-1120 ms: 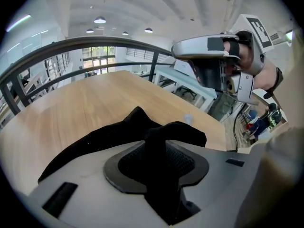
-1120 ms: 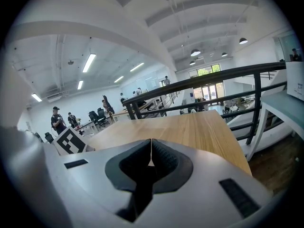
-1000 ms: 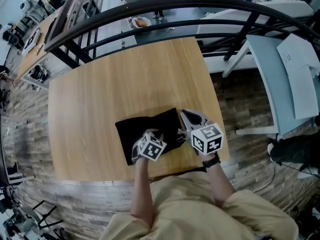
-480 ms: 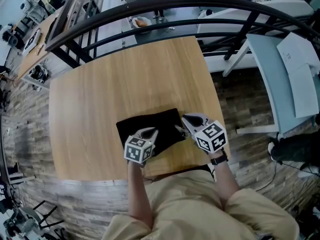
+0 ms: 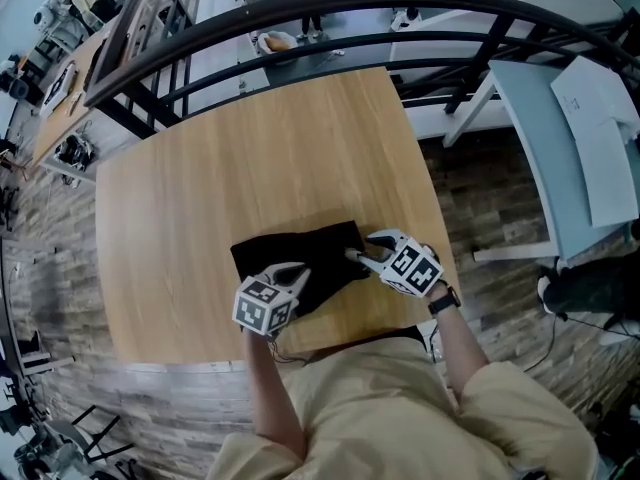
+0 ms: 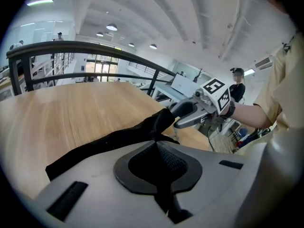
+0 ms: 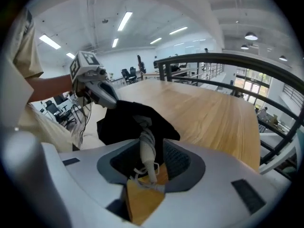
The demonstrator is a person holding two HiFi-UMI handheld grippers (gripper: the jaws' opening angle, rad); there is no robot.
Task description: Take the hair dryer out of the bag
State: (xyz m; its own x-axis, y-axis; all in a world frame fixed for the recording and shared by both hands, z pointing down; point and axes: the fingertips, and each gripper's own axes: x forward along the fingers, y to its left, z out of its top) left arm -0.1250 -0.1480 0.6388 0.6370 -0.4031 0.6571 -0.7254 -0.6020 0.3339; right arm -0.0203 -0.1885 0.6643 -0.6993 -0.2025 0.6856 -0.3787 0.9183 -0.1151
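2 tools meet at the black bag (image 5: 300,248), which lies near the front edge of the counter (image 5: 250,158). The left tool (image 5: 297,271) is clamped on a fold of the bag's cloth. The right tool (image 5: 358,253) has its jaws opening, with a pale cord (image 7: 147,151) from the bag between them.

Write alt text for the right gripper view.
The jaws of the right gripper are opening, a pale cord between them that runs into a black bag on a wooden table. The left gripper is shut on the bag's far edge.

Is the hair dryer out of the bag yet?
Not that I see: only a pale cord pokes from the black bag.
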